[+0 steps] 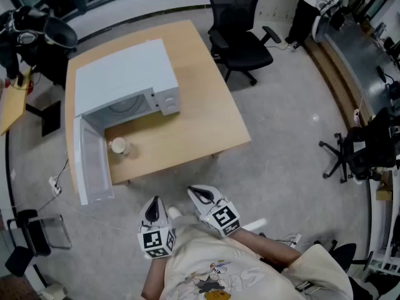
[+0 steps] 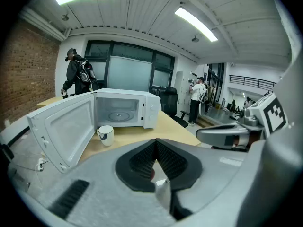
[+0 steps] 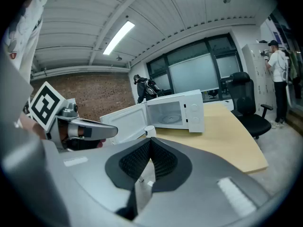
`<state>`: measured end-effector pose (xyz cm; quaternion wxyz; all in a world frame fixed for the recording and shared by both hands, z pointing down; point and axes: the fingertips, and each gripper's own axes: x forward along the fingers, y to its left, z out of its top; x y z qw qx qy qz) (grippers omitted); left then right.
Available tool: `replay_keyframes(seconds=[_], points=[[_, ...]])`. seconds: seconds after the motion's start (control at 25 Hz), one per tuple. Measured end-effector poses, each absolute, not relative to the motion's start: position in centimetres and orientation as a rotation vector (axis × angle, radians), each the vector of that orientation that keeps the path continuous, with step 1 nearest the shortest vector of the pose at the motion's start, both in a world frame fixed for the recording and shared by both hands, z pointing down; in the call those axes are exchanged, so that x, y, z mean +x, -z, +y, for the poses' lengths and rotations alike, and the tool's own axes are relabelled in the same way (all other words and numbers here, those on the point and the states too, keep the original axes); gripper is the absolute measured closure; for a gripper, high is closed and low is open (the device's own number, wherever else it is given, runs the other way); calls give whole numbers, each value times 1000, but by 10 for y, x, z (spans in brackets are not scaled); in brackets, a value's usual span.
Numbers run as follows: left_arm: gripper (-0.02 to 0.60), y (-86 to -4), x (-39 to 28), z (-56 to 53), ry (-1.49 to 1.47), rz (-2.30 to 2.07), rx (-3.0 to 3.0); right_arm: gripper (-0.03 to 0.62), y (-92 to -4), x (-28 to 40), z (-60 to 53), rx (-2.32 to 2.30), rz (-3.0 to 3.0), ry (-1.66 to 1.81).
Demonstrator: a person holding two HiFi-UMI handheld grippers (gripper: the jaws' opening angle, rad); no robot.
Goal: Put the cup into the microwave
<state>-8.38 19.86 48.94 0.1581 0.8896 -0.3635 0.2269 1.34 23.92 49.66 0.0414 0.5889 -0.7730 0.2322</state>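
Cup [image 1: 118, 145] stands ungrasped on the surface [image 1: 194, 114] before the open microwave [image 1: 128, 74]. Left gripper [image 1: 152, 210] and right gripper [image 1: 201, 196], both closed and empty, are well apart from it.

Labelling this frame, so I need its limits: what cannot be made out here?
- White ceramic cup: right gripper view, lower part hidden behind the right gripper.
- Cup's inside: head view, too small.
- White microwave dial markings: every view, too small.
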Motion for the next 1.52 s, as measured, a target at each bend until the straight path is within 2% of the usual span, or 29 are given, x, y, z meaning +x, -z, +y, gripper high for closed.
replay_keyframes(seconds=[0.16, 0.56, 0.64, 0.76, 0.92, 1.08, 1.52], points=[[577, -481, -57, 185, -566, -971, 2592, 589, -503, 39, 222, 1895, -2297, -676], [577, -495, -85, 188, -567, -1011, 2547, 586, -530, 15, 218, 1817, -2312, -805], [577, -495, -85, 188, -552, -1017, 2531, 511, -526, 17, 217, 1819, -2333, -790], [577, -499, -87, 192, -538, -1049, 2502, 505, -522, 16, 219, 1806, -2362, -756], [577, -510, -92, 197, -516, -1095, 2438, 510, -527, 13, 223, 1763, -2375, -727], [577, -517, -100, 181, -514, -1115, 2389, 588, -531, 15, 209, 1769, -2367, -740], [577, -523, -121, 26, -467, -1131, 2363, 588, -532, -16, 54, 1649, -2389, -664]])
